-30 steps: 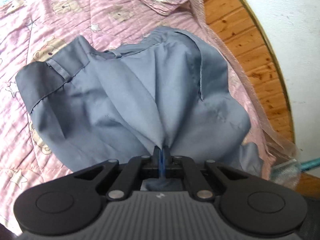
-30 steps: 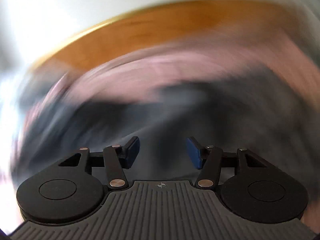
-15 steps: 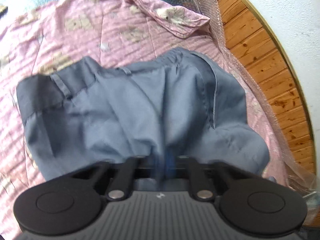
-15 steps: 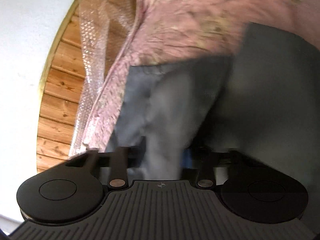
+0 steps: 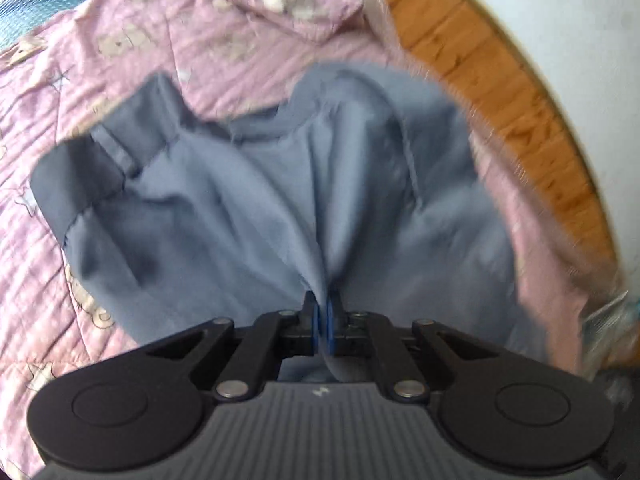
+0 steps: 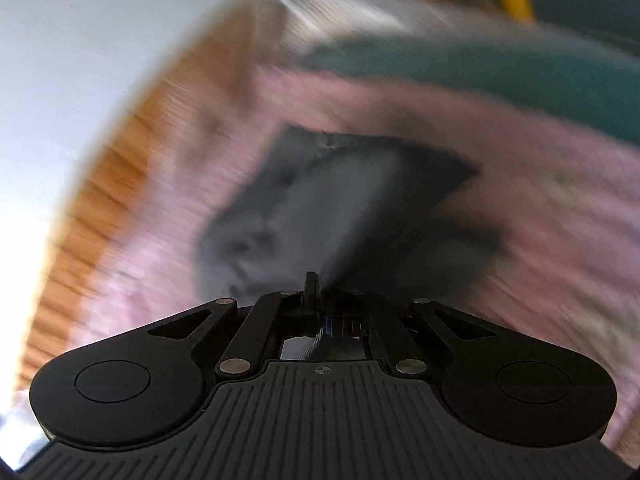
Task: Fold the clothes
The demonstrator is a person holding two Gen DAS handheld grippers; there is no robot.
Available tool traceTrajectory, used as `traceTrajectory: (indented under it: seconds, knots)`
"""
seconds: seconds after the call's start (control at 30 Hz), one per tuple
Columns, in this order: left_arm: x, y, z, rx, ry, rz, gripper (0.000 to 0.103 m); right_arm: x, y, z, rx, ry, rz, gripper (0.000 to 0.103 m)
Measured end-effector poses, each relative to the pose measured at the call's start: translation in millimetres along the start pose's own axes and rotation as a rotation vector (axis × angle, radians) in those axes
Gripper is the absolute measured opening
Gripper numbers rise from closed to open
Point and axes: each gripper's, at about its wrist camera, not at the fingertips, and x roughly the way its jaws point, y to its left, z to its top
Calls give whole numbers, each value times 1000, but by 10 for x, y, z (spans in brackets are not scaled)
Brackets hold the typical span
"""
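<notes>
Grey trousers [image 5: 248, 208], rumpled, spread over a pink quilt [image 5: 60, 280] printed with bears and stars; waistband with a belt loop at the far left of the heap, folds of cloth running from there toward the camera. Same grey trousers [image 6: 320, 200] in the right wrist view, heavily blurred, dark against the pink quilt [image 6: 540, 220].

Left gripper [image 5: 323, 318] low over the near edge of the trousers, aimed forward along the cloth, blue pads pressed together and pinching a gathered ridge of grey fabric, creases fanning outward from the pinch. Right gripper [image 6: 320, 300] likewise close above the trousers, pressed together with a strip of grey cloth drawn up between the fingers; fine detail lost to motion blur.

Beyond the trousers, a turned-back flap of the quilt at its far edge. To the right of the trousers, a clear plastic sheet [image 5: 532, 216] along the quilt's side, then wooden planking [image 5: 500, 92] and a white wall [image 5: 580, 40]. Past the far edge of the quilt, teal bedding [image 6: 520, 76]; beyond that, a yellow object too blurred to identify.
</notes>
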Motion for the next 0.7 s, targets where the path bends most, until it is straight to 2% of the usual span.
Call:
traceTrajectory:
  seconds: [0.07, 0.2, 0.27, 0.37, 0.5, 0.57, 0.6, 0.63, 0.7]
  knots:
    - [44, -18, 13, 27, 0, 17, 4, 198, -118, -113, 16, 22, -29, 6]
    - [-52, -23, 36, 27, -43, 6, 4, 187, -39, -66, 25, -19, -40, 14]
    - [-162, -31, -16, 31, -73, 0, 4, 118, 10, -5, 15, -40, -26, 3]
    - [-248, -52, -77, 3, -92, 35, 4, -40, 121, 96, -55, -87, 15, 1]
    - [-362, -80, -158, -36, -118, 82, 7, 193, -1, 79, -146, 6, -63, 1]
    - [-419, -94, -199, -55, -131, 105, 18, 229, -127, 70, -143, 22, -70, 11]
    - [-448, -101, -219, -65, -138, 117, 28, 159, -172, 79, -129, 4, -74, 35]
    - [-476, -108, -240, -75, -144, 128, 39, 45, -193, 88, -127, -38, -110, 53]
    - [-606, -73, -223, -117, -186, 137, 49, -189, -219, 108, -135, -128, -209, 61]
